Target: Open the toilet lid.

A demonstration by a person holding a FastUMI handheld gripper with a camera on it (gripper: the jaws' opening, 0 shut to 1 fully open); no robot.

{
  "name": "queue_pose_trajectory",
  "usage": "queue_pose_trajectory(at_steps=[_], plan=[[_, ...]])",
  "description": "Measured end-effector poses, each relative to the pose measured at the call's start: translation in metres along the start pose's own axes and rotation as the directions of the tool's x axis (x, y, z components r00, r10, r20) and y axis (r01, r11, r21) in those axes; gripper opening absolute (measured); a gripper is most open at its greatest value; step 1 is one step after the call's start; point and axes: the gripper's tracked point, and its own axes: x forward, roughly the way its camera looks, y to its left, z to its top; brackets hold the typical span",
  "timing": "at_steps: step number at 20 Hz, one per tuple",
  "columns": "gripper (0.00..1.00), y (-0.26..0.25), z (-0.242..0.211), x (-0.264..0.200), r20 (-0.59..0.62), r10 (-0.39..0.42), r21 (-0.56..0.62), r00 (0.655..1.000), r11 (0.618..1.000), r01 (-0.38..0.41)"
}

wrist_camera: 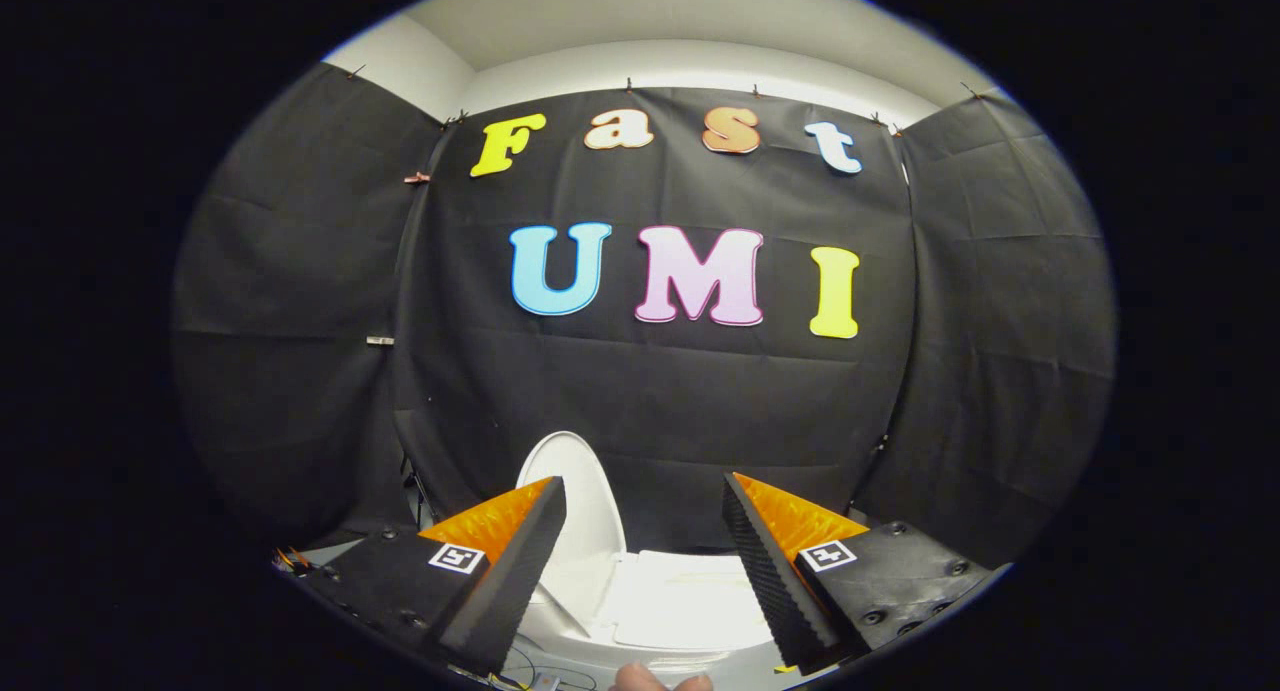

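We look forward along a hand-held gripper (640,561) whose two fingers reach up from below and stand wide apart, with nothing between them and nothing in their grasp. Each finger (500,581) is a wedge with a ribbed inner face and carries a small square black-and-white marker on its upper side.

Through the gap between the fingers, and just beyond them, we see a white toilet (660,611) below us. Its toilet lid (590,516) is raised, standing upright at the toilet's back left, partly hidden behind the left finger, with its rounded top rising above that fingertip. To the right of the lid, the flat white top of the toilet lies between the two fingers. The gripper touches neither the lid nor the rest of the toilet.

At the very bottom, between the fingers, the tips of a person's fingers (660,679) peek in. Thin wires (530,671) lie near the base of the left finger.

Behind the toilet hangs the booth's black cloth wall (660,401), creased, with a pale wall (680,66) and ceiling above it.
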Motion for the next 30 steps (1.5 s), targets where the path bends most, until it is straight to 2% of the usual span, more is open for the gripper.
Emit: queue_pose_trajectory(at_steps=[6,10,15,22,30], plan=[[0.98,-0.072,0.005,-0.034,0.004,-0.046,0.042,0.999,0.998,0.045],[0.98,-0.12,-0.004,-0.061,-0.015,-0.103,0.057,0.995,0.993,0.104],[0.99,-0.155,-0.009,-0.091,-0.022,-0.136,0.106,0.99,0.985,0.138],[0.99,-0.191,0.007,-0.128,0.026,-0.141,0.09,0.99,0.986,0.138],[0.98,-0.198,-0.014,-0.139,-0.003,-0.13,0.11,0.992,0.985,0.129]])
